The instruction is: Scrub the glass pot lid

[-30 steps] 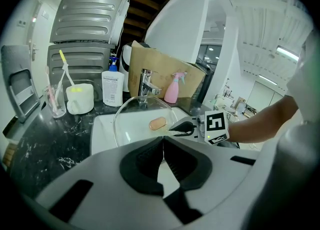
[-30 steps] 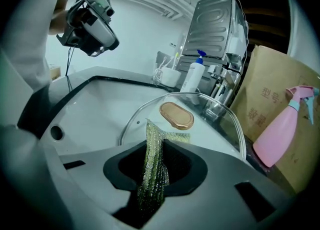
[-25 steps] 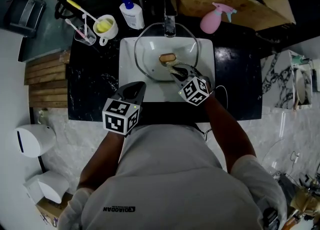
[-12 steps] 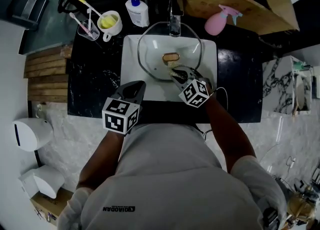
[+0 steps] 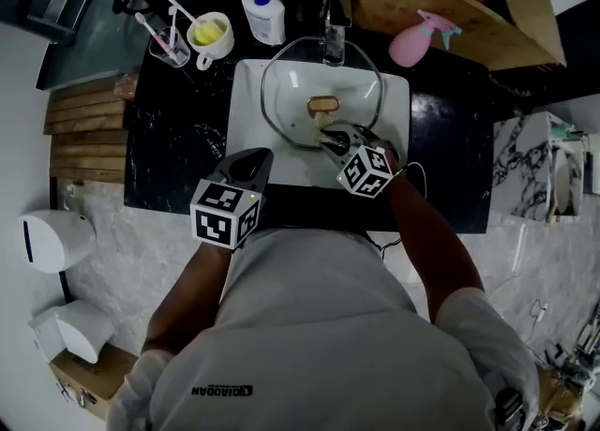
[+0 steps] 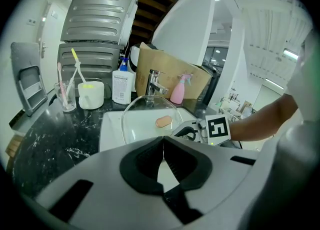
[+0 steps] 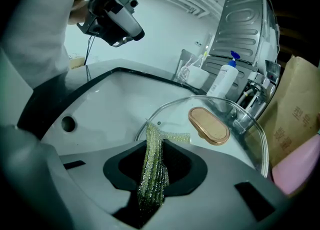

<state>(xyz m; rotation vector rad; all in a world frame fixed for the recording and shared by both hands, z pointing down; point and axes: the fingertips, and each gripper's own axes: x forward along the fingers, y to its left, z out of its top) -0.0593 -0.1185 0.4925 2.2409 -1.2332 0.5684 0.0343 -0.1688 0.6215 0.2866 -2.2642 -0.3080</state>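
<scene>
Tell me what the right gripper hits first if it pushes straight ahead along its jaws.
Probably the glass pot lid in the sink; the scrub cloth clamped in the right gripper lies on its near edge.

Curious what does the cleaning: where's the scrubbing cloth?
In the right gripper view, the green cloth sits clamped in the right gripper, tip on the glass lid near its knob.
</scene>
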